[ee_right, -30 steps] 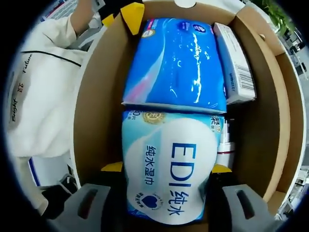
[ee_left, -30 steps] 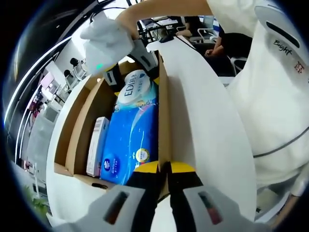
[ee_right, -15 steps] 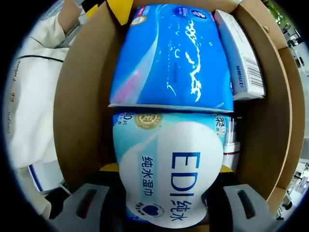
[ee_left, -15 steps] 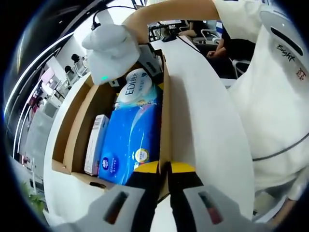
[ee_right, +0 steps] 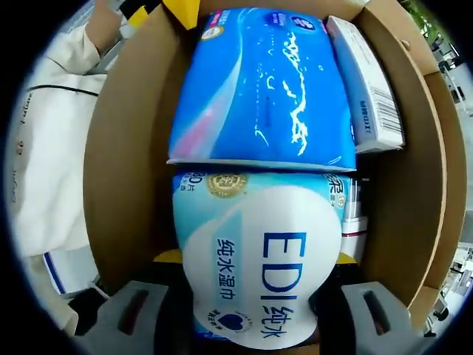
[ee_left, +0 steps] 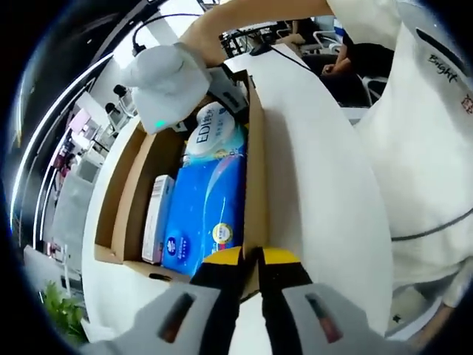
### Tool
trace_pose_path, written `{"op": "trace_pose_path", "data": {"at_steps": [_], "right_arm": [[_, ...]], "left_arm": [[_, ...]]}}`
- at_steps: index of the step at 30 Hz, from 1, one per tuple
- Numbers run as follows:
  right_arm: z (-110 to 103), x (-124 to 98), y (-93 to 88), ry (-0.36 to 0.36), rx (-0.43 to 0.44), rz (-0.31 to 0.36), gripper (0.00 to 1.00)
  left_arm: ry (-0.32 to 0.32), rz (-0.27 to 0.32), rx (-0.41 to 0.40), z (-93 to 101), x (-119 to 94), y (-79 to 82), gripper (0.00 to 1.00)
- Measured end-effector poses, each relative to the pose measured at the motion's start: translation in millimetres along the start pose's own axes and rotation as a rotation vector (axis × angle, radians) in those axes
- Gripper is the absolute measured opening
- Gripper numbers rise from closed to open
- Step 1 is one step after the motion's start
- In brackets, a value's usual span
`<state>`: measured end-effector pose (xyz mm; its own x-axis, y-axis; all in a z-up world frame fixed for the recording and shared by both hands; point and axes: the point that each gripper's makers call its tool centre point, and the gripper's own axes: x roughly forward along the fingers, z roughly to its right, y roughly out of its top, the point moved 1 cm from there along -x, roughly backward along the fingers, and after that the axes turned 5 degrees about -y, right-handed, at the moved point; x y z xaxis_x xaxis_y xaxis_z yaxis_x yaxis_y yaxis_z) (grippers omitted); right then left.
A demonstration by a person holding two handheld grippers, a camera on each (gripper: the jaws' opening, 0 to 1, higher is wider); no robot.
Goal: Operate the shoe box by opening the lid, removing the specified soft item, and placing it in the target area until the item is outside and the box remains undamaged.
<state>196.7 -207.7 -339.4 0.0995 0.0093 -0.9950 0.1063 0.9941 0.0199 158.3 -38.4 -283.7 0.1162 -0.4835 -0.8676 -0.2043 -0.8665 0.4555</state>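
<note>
Shoe box (ee_left: 255,177) is open, lid step done. Left gripper (ee_left: 250,260) has its jaws pinched closed on the box's near side wall, bracing it.

Right gripper (ee_right: 255,296) is inside the box with its 2 jaws straddling the EDI wet wipes pack (ee_right: 259,259) and pressed against its sides, so it looks clamped on the pack. That pack sits at the end of the box nearest the right gripper, butted against the blue tissue pack (ee_right: 262,85). White carton (ee_right: 366,81) stands along the far wall beside the tissue pack.

My read: step in hand is the extraction.
- Lift straight up along the walls, no twisting, so the cardboard isn't levered.
- Moderate squeeze; soft film can slip or bulge.
- Keep the left clamp down so the box doesn't ride up.
- Watch that the tissue pack doesn't drag along.
</note>
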Motion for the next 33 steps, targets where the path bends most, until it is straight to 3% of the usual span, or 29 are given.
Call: {"op": "trace_pose_path", "data": {"at_steps": [1,4,13,15,16,17,22,24,26,28,33], "right_arm": [[2,0,0.7,-0.001,0.001,-0.006,0.67],[8,-2,3.0,-0.013,0.016,-0.017,0.64],[-5,-5,2.6,-0.015,0.013,0.012,0.61],[1,-9,7.5,-0.068,0.007,0.046,0.61],[1,-14,5.6,-0.05,0.017,0.051,0.61],[4,-19,13.2,-0.05,0.025,0.118,0.61],[-4,-30,14.6,-0.033,0.006,0.082,0.61],[-4,-34,17.3,-0.049,-0.012,0.079,0.61],[5,-39,24.1,-0.124,-0.034,0.114,0.61],[3,-44,20.9,-0.089,-0.008,0.079,0.61],[1,-53,27.0,-0.069,-0.036,0.09,0.61]], "left_arm": [[-0.03,-0.008,-0.014,-0.1,1,0.1,0.05],[-0.036,-0.015,0.012,-1.3,1,0.2,0.03],[-0.04,0.024,0.034,0.0,1,0.5,0.03],[-0.044,0.023,0.046,0.2,1,0.6,0.03],[-0.049,0.024,0.045,-0.2,1,0.6,0.02],[-0.064,0.031,0.028,-1.4,2,0.3,0.02],[-0.084,0.032,0.034,1.5,2,0.2,0.01],[-0.081,0.029,0.035,0.9,2,0.2,0.02],[-0.079,0.031,0.033,1.0,2,0.1,0.02],[-0.08,0.028,0.033,1.3,1,0.0,0.02],[-0.079,0.027,0.026,0.8,1,-0.1,0.02]]}}
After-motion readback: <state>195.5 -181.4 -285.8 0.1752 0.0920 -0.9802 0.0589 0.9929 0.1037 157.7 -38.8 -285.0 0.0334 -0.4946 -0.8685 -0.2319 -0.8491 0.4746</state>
